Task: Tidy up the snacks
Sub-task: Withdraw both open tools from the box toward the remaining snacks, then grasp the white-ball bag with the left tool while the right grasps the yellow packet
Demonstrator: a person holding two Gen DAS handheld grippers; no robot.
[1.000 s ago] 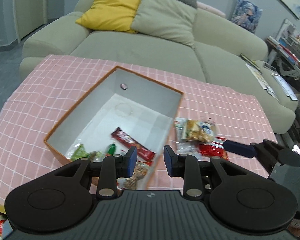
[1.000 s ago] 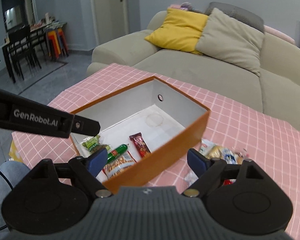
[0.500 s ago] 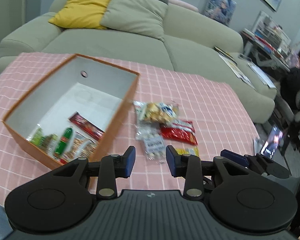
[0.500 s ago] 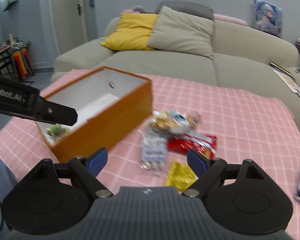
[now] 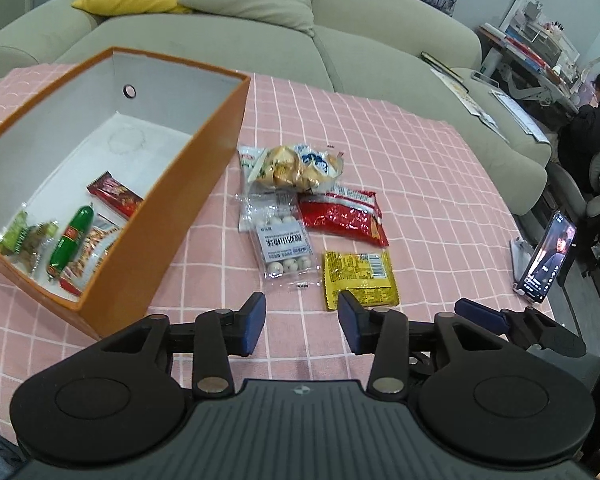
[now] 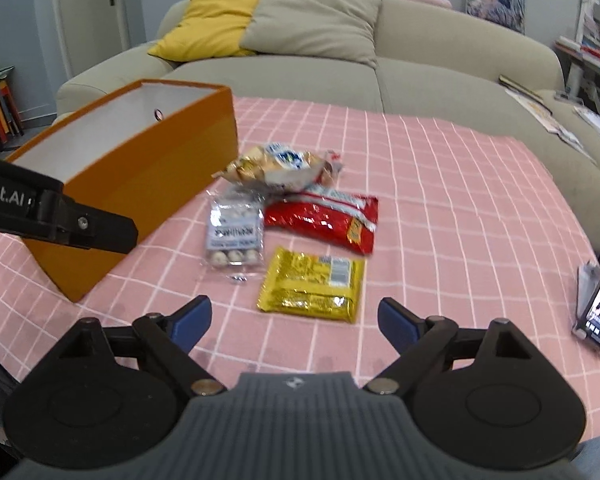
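A second ago both my views sat over the orange box [image 5: 148, 216]; now they face the loose snacks beside it. Left to right: the box holds a few packets, then the clear bag of white balls [image 5: 282, 242], the red packet [image 5: 344, 220] and the yellow packet [image 6: 312, 286] lie on the pink cloth [image 6: 460, 208]. My left gripper [image 5: 302, 322] has just been opening, half wide and empty; my right gripper [image 6: 294, 322] has spread wide, nothing between, nearest the yellow packet – probably my next pick

1. Your left gripper [image 5: 302, 322] swung off the orange box [image 5: 188, 208] toward the loose snacks at 12 o'clock; its empty jaws have just been opening.
2. Your right gripper [image 6: 294, 322] dropped toward the yellow packet [image 6: 312, 284], jaws widening, empty.
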